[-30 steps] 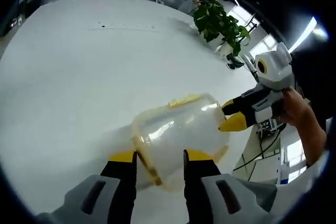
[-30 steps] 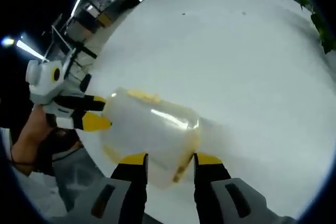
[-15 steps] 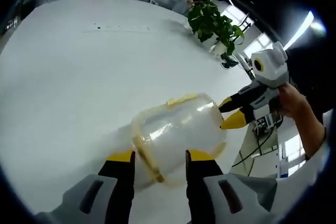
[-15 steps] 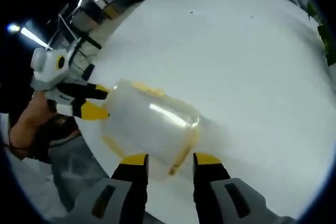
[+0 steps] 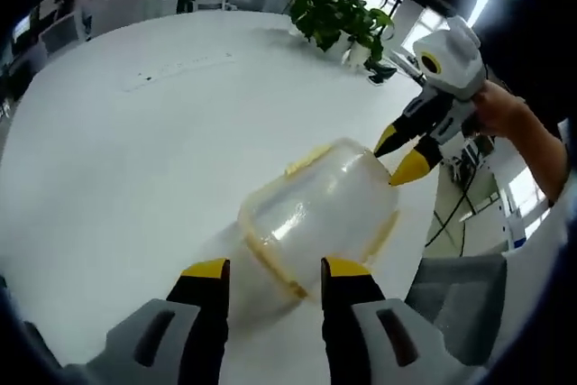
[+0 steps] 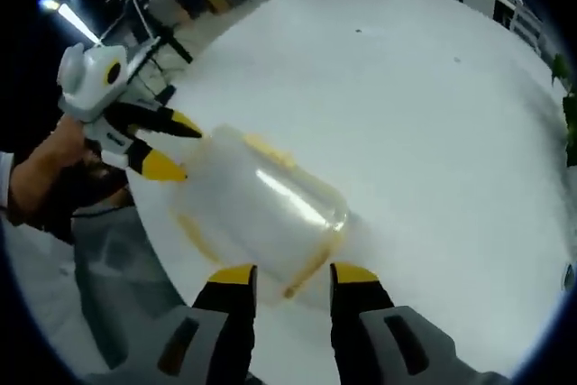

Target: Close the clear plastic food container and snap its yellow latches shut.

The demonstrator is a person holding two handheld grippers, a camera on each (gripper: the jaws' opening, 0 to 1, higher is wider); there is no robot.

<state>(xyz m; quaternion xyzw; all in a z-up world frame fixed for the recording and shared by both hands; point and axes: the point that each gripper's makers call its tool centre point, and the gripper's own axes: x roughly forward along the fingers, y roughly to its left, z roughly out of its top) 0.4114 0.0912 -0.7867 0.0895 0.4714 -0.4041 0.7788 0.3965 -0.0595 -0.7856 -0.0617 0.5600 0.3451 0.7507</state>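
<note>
A clear plastic container (image 5: 315,209) with yellow latches (image 5: 307,159) lies on its side on the white table (image 5: 126,160), close to the table's edge. My left gripper (image 5: 275,270) is open, its yellow tips at the container's near end, where a yellow rim shows between them. At the far end my right gripper (image 5: 399,152), held in a hand, is open with both tips against the plastic. In the right gripper view the same container (image 6: 257,209) lies ahead of my right gripper (image 6: 294,274), and the left gripper (image 6: 174,144) touches its far end.
A potted plant (image 5: 338,11) stands at the table's far side, with office desks and chairs behind it. The table edge (image 6: 158,250) runs just beside the container, with grey floor beyond it. Wide bare tabletop (image 6: 433,114) spreads on the other side.
Both hands have swung round the container, so both views have turned. The container still lies between the two grippers, and the jaws stand as wide as before.
</note>
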